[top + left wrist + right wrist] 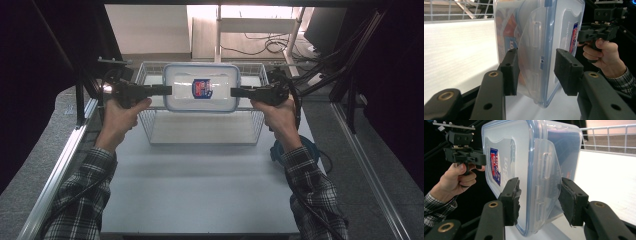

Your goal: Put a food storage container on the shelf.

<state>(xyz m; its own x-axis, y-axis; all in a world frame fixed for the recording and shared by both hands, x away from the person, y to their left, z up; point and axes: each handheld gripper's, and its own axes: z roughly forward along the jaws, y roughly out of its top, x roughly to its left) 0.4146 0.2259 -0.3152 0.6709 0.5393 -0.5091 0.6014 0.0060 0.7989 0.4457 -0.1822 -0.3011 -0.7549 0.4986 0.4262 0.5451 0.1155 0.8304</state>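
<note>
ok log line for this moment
left tool: shut on box | right tool: shut on box | box: held above basket

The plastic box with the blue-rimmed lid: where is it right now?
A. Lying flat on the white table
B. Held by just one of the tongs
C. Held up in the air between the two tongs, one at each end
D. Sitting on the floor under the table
C: the plastic box hangs above the wire basket, with the left tongs clamped on one end and the right tongs on the other.
</note>
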